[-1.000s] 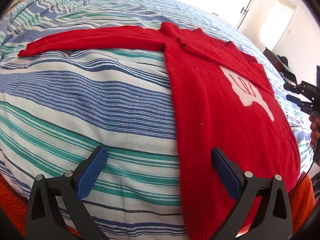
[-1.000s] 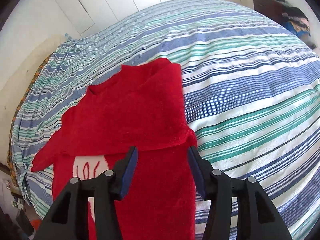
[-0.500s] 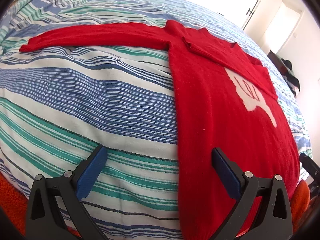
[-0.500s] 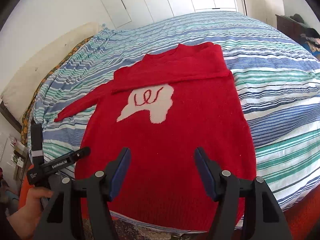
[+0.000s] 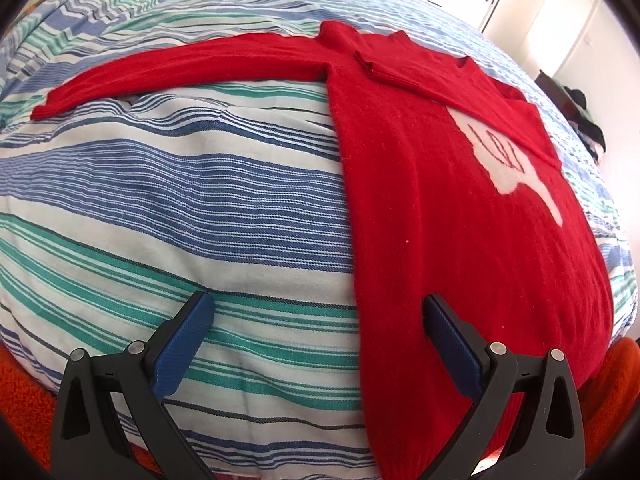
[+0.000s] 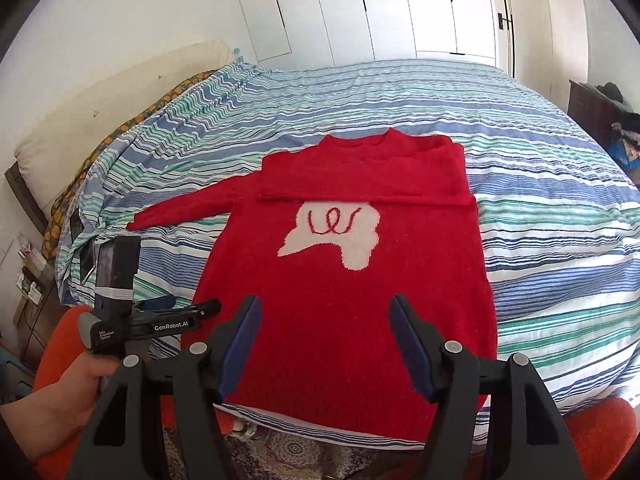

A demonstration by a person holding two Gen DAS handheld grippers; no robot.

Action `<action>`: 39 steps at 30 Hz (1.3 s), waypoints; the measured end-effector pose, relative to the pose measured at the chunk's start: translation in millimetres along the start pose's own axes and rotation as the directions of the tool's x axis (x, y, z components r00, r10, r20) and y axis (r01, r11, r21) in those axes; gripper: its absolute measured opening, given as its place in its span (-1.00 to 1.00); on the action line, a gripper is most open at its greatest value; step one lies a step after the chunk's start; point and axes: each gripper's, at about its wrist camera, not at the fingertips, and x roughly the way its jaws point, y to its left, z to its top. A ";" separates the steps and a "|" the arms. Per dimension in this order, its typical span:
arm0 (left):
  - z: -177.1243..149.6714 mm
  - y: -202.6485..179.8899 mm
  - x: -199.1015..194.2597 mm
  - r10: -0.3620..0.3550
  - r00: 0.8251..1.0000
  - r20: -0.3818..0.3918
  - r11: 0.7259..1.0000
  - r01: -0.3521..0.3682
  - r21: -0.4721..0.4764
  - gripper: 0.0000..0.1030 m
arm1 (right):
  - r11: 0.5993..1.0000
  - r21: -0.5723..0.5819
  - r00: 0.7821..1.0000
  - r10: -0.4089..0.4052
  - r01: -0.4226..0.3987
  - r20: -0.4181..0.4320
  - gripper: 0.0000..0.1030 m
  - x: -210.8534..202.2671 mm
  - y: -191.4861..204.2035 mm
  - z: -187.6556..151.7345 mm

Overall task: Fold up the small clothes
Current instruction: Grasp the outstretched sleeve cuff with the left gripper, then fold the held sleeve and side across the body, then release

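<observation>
A red sweater (image 6: 340, 300) with a white patch (image 6: 336, 236) lies flat on the striped bed cover (image 6: 540, 240). One sleeve is folded across the chest (image 6: 360, 184). The other sleeve (image 5: 180, 68) stretches straight out to the side. My right gripper (image 6: 324, 304) hovers above the hem, its jaws opening with nothing between them. My left gripper (image 5: 316, 304) stands open over the bed's near edge. Its right finger is over the sweater's side edge and its left finger over bare cover. In the right wrist view, a hand holds the left gripper (image 6: 192, 305) beside the sweater's lower left corner.
An orange blanket (image 6: 600, 432) hangs along the bed's near edge. White wardrobe doors (image 6: 400, 12) stand behind the bed. A dark dresser with clothes (image 6: 600, 108) is at the right. A pillow (image 6: 100, 108) and small bedside items are at the left.
My right gripper has drawn back from the folded sleeve to the hem, and its jaws have widened. The left gripper has stayed in place, still open.
</observation>
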 end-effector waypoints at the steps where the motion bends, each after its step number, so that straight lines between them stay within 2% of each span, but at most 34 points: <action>1: -0.2 1.3 -0.8 -0.006 1.000 -0.006 1.000 0.006 -0.006 0.99 | 1.000 -0.003 1.000 -0.002 0.002 0.012 0.35 -4.3 3.2 3.7; 7: -2.2 9.1 -7.2 -0.044 0.999 -0.014 0.998 0.044 -0.047 0.99 | 1.000 -0.018 0.997 0.022 -0.020 0.075 0.47 -23.1 16.4 14.4; 10: -0.5 14.9 -13.1 -0.079 0.997 0.004 0.993 0.079 -0.082 0.99 | 1.000 -0.019 0.997 0.022 -0.021 0.073 0.49 -18.4 12.2 11.8; 15: -1.3 31.5 -19.7 -0.148 0.987 0.058 0.972 0.156 -0.177 0.97 | 1.000 0.022 0.999 0.021 -0.022 0.040 0.49 3.9 -12.6 4.4; 17: 0.5 42.5 -23.5 -0.187 0.980 0.075 0.952 0.199 -0.233 0.97 | 0.999 0.040 0.999 0.020 -0.021 0.026 0.49 12.8 -21.2 -2.1; 20: 12.2 78.5 -34.3 -0.265 0.948 0.177 0.876 0.313 -0.365 0.96 | 0.998 0.051 1.000 0.024 -0.024 0.007 0.49 19.9 -27.6 -16.2; 22: 29.7 109.9 -35.6 -0.256 0.935 0.247 0.826 0.344 -0.447 0.96 | 0.999 0.044 1.000 0.023 -0.022 -0.011 0.49 22.1 -28.4 -24.7; 27: 73.6 191.2 -13.4 -0.200 0.933 0.298 0.712 0.347 -0.610 0.95 | 1.000 -0.003 0.999 0.010 -0.010 -0.034 0.49 26.9 -22.2 -26.9; 29: 79.0 218.2 -2.2 -0.198 0.925 0.323 0.639 0.372 -0.673 0.92 | 1.000 -0.030 0.999 0.004 -0.005 -0.035 0.49 28.2 -16.0 -26.1; 31: 83.7 238.5 3.0 -0.204 0.901 0.382 0.564 0.427 -0.707 0.92 | 0.998 -0.057 0.999 0.001 -0.003 -0.044 0.49 31.2 -9.8 -26.9; 33: 90.0 254.4 7.1 -0.203 0.879 0.431 0.507 0.472 -0.721 0.91 | 0.998 -0.070 0.998 -0.003 -0.002 -0.063 0.49 36.5 -5.8 -29.1; 35: 95.9 267.7 11.7 -0.197 0.864 0.463 0.475 0.497 -0.726 0.85 | 0.997 -0.075 0.996 -0.002 -0.004 -0.087 0.49 42.9 -3.3 -31.7; 36: 97.6 273.4 13.9 -0.190 0.860 0.473 0.466 0.503 -0.728 0.72 | 0.997 -0.079 0.995 -0.002 -0.006 -0.099 0.49 45.9 -2.2 -32.5; 39: 93.5 287.7 23.3 -0.179 0.850 0.496 0.426 0.521 -0.739 0.49 | 0.995 -0.099 0.993 -0.001 -0.010 -0.115 0.49 51.1 1.4 -33.6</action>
